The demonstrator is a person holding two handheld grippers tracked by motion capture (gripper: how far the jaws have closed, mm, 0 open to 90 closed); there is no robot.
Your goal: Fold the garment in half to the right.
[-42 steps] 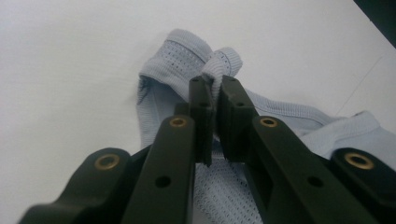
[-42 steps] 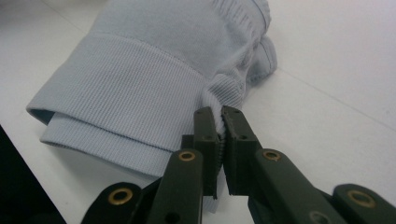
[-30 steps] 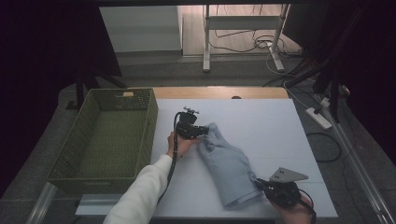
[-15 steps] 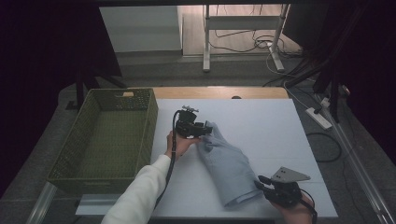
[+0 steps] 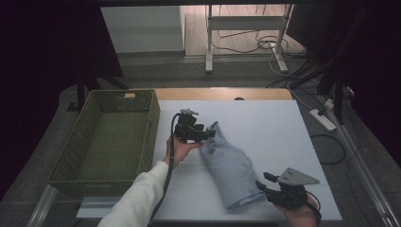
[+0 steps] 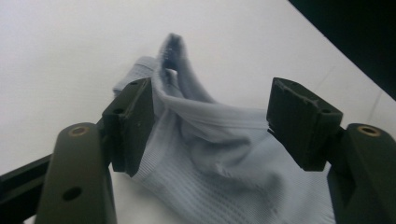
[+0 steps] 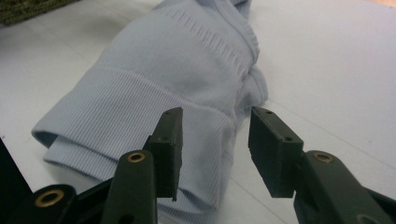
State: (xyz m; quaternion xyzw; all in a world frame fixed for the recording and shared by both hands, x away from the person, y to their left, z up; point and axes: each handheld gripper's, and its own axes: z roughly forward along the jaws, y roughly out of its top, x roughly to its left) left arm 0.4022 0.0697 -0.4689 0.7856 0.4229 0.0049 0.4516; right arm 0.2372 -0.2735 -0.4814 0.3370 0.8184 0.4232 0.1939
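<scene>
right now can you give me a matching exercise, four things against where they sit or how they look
Things:
1. green basket
2. light blue garment
3. left tool
4. right tool

Places or states:
a. jaws open at the garment's near ribbed end
b. left part of the table, nothing in it
c. jaws open at the garment's far end
d. folded on the white sheet

Pairs: 1-b, 2-d, 3-c, 4-a

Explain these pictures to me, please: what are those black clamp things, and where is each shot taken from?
A person holds a hand-held gripper, a two-jaw clamp, in each hand. One picture looks down from above the white table. The other two come from cameras riding on the left gripper and the right gripper, looking along their jaws. A folded pale blue garment lies on the table beside a green basket. Both grippers' jaws have just been opening: cloth sits between them, but the pads no longer pinch it.
</scene>
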